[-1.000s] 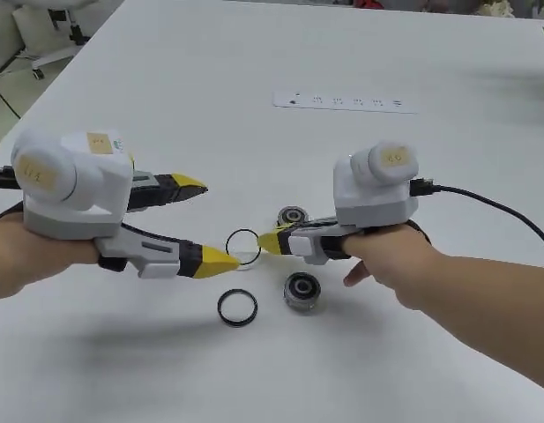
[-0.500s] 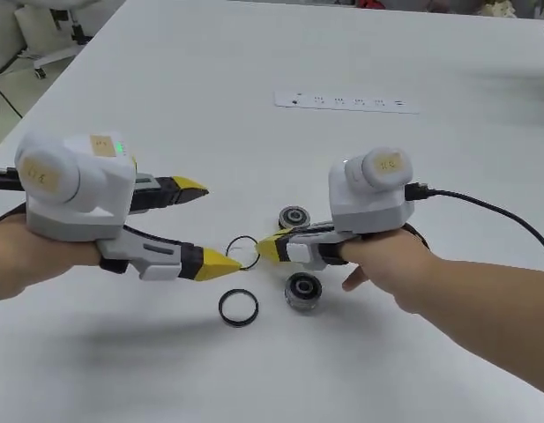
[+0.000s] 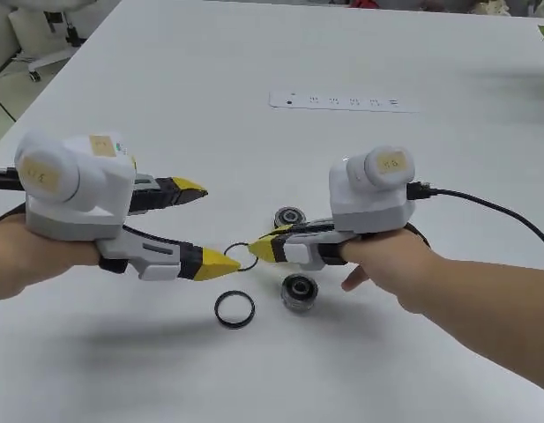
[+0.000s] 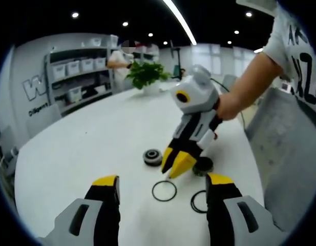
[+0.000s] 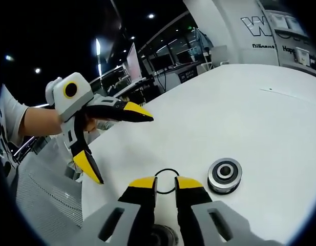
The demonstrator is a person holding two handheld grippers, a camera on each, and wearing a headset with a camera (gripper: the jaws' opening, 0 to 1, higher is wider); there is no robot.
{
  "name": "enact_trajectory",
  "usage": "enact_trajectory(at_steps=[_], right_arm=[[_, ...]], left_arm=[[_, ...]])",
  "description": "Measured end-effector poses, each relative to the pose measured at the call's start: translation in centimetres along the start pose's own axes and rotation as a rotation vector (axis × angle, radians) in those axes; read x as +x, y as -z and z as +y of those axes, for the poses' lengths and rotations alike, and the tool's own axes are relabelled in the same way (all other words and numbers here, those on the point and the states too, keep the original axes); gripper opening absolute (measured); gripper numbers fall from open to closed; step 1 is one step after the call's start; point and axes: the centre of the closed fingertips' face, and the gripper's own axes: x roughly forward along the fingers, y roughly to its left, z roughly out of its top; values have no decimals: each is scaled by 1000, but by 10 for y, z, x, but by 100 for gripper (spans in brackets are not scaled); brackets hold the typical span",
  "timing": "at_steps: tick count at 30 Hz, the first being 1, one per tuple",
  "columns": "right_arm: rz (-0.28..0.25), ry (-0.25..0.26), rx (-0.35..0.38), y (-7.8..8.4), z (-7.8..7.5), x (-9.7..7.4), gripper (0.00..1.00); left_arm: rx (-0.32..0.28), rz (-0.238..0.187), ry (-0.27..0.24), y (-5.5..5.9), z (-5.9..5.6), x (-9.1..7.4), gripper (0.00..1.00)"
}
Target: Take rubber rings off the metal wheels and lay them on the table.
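Two rubber rings are already off and lie flat on the bench. A thin ring lies between the two grippers, and a thicker ring lies nearer, just left of the near wheel. The far wheel stands just beyond the right gripper. Both wheels show a dark outer band; whether that is another ring to pull or bare metal, I cannot tell, so the work looks either finished or close to it.

The right gripper's fingers are narrow, with a slim gap, and their tips sit at the thin ring's edge. The ring looks laid down rather than pinched. The left gripper hovers just left of that ring with its fingers spread wide, holding nothing.

The bench is a broad, smooth white top with little else on it but a white power strip lying far off. Past its far left corner stands an office chair. The left gripper view shows shelves with storage bins, a leafy plant and bright ceiling strips.
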Motion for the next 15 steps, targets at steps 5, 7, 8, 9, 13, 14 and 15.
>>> enact_trajectory(at_steps=[5, 7, 8, 9, 13, 14, 15], right_arm=[[-18, 4, -16, -7, -1, -6, 15], [-31, 5, -24, -10, -2, -10, 16], [-34, 8, -25, -12, -3, -12, 17], [-38, 12, -27, -14, -4, -13, 18], [-56, 33, -38, -19, -12, -21, 20], [-61, 39, -38, -20, -15, -24, 20], [-63, 44, -41, -20, -17, -26, 21]], left_arm=[[4, 0, 8, -3, 0, 1, 69], [5, -1, 7, -5, 1, 2, 69], [5, -2, 6, -6, 3, 2, 69], [6, -1, 4, -6, 3, 3, 70], [1, -6, 3, -9, 6, 4, 69], [0, -6, 3, -9, 7, 4, 69], [-1, -5, 3, -10, 8, 5, 69]])
